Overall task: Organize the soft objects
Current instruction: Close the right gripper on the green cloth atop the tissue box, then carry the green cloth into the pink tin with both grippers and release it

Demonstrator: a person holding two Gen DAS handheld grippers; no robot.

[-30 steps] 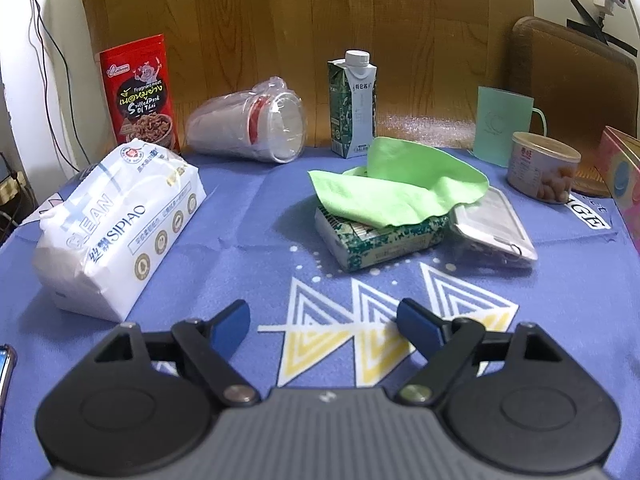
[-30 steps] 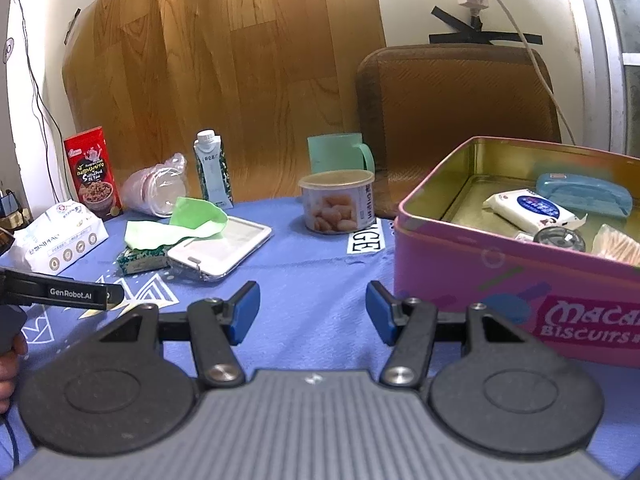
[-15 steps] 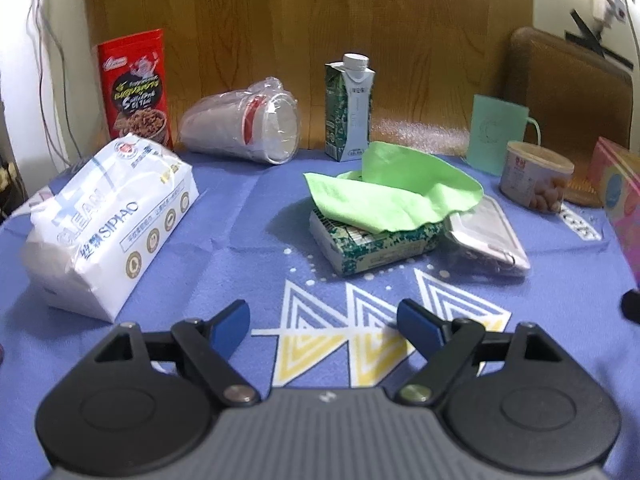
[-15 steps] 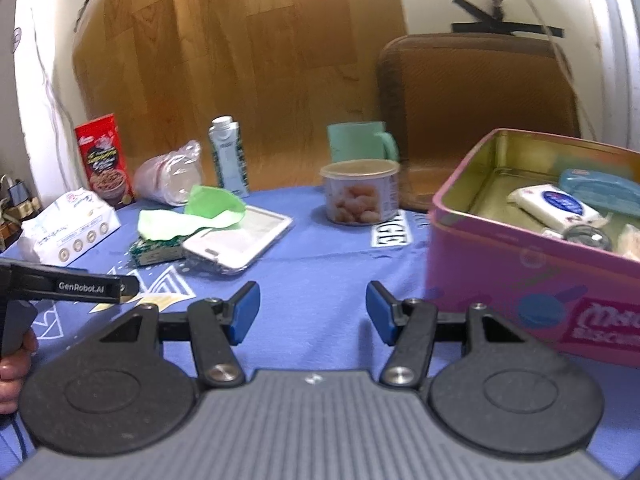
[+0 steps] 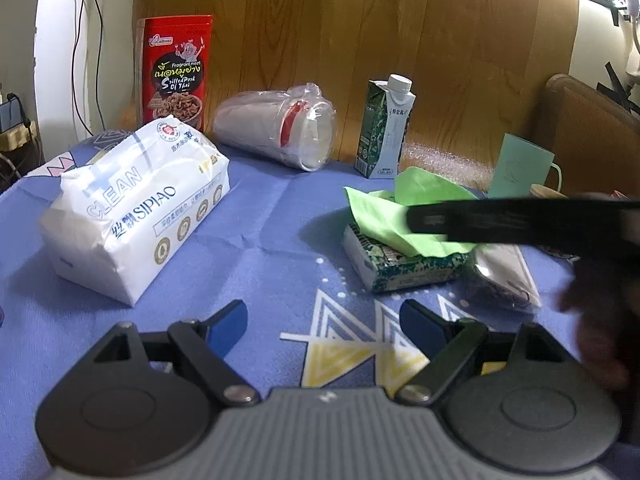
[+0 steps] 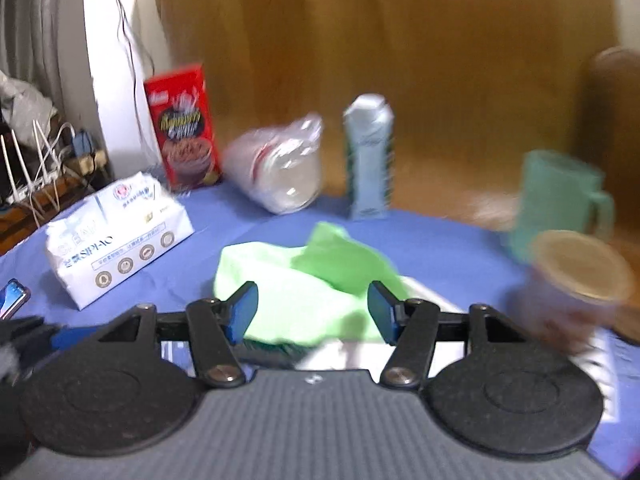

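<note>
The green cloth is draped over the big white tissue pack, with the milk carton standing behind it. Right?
Not quite. In the left wrist view the green cloth lies over a small green-patterned box, apart from the white tissue pack. The milk carton does stand behind it.

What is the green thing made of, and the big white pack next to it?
The green thing looks like soft cloth, matte: it drapes in folds over a small box. The big white pack looks like thin glossy plastic wrap over something squashy, probably tissues: it shines, wrinkles and bulges.

Upright red snack box (image 5: 176, 73), toppled wrapped cups (image 5: 280, 129), milk carton (image 5: 385, 128), green mug (image 6: 560, 204).
</note>
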